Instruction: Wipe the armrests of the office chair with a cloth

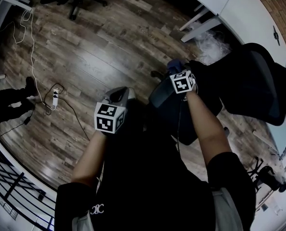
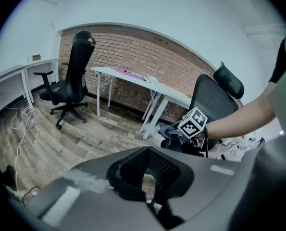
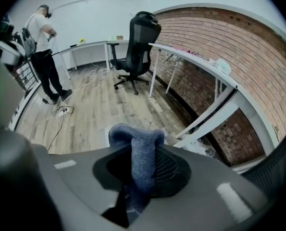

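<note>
Approach step. Right hand-held gripper [image 3: 138, 173] clamped on blue cloth [image 3: 135, 150], frame centre, above office chair [image 1: 251, 78]. Left hand-held gripper [image 2: 150, 177] parted, empty. Next: likely press cloth flat onto armrest.

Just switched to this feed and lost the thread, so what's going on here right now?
A person stands by an office chair with a gripper in each hand. The right gripper has its fingers shut on a blue cloth and holds it out at the chair's near side. The left gripper is open and empty, held over the floor. Whether the cloth touches an armrest cannot be made out.
</note>
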### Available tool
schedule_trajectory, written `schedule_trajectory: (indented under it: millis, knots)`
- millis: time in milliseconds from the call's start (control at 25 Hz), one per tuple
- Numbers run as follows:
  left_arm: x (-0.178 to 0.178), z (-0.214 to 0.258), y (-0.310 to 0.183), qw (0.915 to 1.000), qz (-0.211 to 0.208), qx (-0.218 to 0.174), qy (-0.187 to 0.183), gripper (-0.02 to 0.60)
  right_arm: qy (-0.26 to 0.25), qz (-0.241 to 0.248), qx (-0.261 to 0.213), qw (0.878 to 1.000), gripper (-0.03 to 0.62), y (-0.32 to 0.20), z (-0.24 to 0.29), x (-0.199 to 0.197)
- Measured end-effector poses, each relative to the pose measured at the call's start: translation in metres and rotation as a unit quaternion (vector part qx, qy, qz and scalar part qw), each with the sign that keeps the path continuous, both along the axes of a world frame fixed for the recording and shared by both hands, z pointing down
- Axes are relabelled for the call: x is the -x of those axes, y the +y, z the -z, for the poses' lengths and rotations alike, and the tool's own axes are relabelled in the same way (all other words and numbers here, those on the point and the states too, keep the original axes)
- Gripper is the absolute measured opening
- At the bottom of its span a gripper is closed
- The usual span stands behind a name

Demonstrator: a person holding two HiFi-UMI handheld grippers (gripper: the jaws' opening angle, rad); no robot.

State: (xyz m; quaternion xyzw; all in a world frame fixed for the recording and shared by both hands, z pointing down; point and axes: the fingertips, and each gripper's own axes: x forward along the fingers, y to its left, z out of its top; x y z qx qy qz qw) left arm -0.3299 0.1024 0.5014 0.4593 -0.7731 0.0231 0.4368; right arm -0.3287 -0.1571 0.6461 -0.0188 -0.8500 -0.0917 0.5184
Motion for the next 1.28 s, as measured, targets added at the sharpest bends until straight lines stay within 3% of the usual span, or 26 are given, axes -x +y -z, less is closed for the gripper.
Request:
schedule_trajectory:
  millis: [200, 560, 880, 1120, 1280]
  knots:
    - [-0.003, 0.003, 0.007, 0.9998, 0.019, 0.000, -0.002, 0.006, 0.015, 0.058, 0.018, 0.998, 0.078, 0.035, -0.002, 0.001]
    - [-0.013, 0.008, 0.023, 0.9990, 0.044, 0.003, -0.011, 0.006, 0.026, 0.114, 0.054, 0.992, 0.078, 0.097, -0.002, -0.018]
    - [-0.017, 0.011, 0.038, 0.9967, 0.077, 0.005, -0.024, 0.006, 0.054, 0.230, 0.068, 0.969, 0.078, 0.168, 0.001, -0.053]
    - [-0.030, 0.012, 0.047, 0.9953, 0.093, 0.012, -0.024, 0.006, 0.056, 0.277, 0.089, 0.955, 0.078, 0.199, 0.004, -0.075]
    - [-0.043, 0.012, 0.047, 0.9954, 0.092, 0.011, -0.024, 0.006, 0.048, 0.276, 0.124, 0.952, 0.078, 0.213, 0.010, -0.092]
